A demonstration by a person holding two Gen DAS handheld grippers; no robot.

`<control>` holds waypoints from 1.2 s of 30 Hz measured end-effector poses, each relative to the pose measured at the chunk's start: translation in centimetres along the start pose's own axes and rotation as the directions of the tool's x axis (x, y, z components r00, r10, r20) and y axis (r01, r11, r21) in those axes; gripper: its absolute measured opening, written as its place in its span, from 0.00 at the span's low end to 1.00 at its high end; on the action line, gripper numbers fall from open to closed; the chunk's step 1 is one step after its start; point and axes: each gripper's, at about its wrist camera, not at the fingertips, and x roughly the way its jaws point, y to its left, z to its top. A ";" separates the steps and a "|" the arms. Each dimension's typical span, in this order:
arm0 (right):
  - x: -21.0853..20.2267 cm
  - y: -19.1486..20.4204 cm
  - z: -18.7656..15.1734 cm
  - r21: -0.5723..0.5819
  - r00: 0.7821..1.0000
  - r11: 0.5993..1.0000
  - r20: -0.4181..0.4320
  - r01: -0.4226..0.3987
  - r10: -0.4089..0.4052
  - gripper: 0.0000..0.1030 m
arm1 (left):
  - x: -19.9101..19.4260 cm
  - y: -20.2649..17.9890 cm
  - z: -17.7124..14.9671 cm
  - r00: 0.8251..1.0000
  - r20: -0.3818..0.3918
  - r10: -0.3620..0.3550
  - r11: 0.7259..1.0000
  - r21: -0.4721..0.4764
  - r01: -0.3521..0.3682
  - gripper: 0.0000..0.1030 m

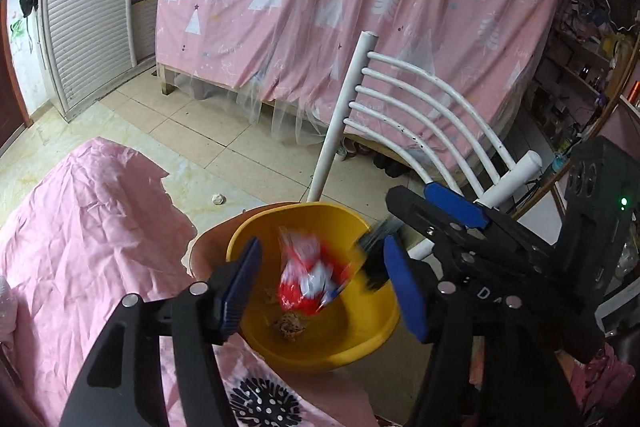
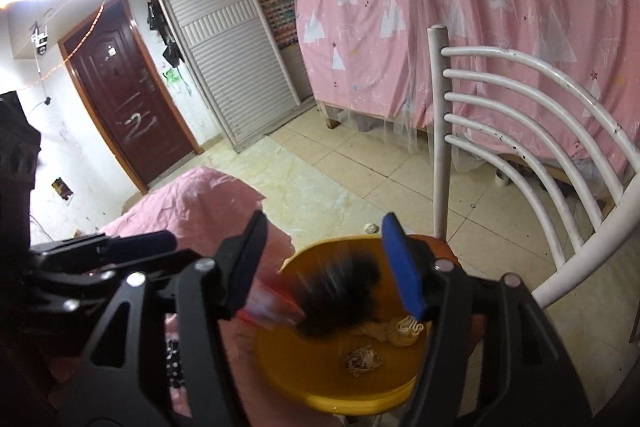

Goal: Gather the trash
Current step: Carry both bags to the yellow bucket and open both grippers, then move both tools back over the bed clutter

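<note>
While both grippers' fingers spread, red-white wrapper (image 1: 306,277) drops lengthwise into yellow bowl (image 1: 360,343).

A glossy yellow plastic basin (image 1: 360,343) sits by crumpled pink cloth (image 1: 88,227), a chipped white-painted chair (image 1: 420,115) and smooth floor tiles (image 1: 240,155).

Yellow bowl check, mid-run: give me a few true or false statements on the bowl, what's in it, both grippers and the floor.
1. The yellow bowl holds a crumpled brown scrap. True.
2. The left gripper is clamped on the red and white wrapper. False: its jaws stand apart and the blurred wrapper sits loose between them, over the bowl.
3. The right gripper is open above the bowl. True.
4. The floor is free of trash. False: a small white wad lies on the tiles beyond the bowl.
5. The white chair lies tipped over. False: it stands upright behind the bowl.
</note>
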 end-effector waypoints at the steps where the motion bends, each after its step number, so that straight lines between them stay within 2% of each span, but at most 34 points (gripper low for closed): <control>1: 0.0 0.1 0.1 0.001 1.000 1.000 -0.001 0.000 0.000 0.57 | -0.2 0.0 -0.1 1.000 0.000 0.001 1.000 -0.001 -0.001 0.53; 8: 0.4 1.4 0.2 -0.026 1.000 0.999 -0.010 -0.023 0.022 0.57 | -3.4 1.5 -0.6 0.999 0.046 0.005 0.999 -0.037 -0.003 0.54; 15: 0.9 5.4 1.0 -0.099 0.998 0.993 -0.015 -0.059 0.058 0.57 | -8.0 4.0 -1.7 0.993 0.117 0.029 0.997 -0.072 -0.020 0.55; 19: 1.0 8.5 1.2 -0.155 0.996 0.984 -0.021 -0.088 0.086 0.58 | -10.7 5.8 -2.5 0.984 0.160 0.074 0.993 -0.107 -0.057 0.63; 21: 1.2 10.4 1.3 -0.184 0.995 0.977 -0.026 -0.104 0.101 0.63 | -12.2 7.0 -2.9 0.977 0.182 0.108 0.988 -0.127 -0.085 0.67; 23: 1.4 12.0 1.4 -0.210 0.992 0.970 -0.031 -0.122 0.119 0.64 | -13.5 8.3 -3.4 0.971 0.196 0.139 0.982 -0.150 -0.110 0.69; 29: 2.2 17.3 0.8 -0.280 0.984 0.943 -0.062 -0.180 0.170 0.64 | -17.5 12.1 -5.4 0.942 0.227 0.248 0.954 -0.225 -0.197 0.74; 36: 4.0 22.3 0.2 -0.337 0.971 0.912 -0.121 -0.235 0.206 0.69 | -22.5 17.3 -8.6 0.879 0.235 0.414 0.888 -0.316 -0.334 0.79</control>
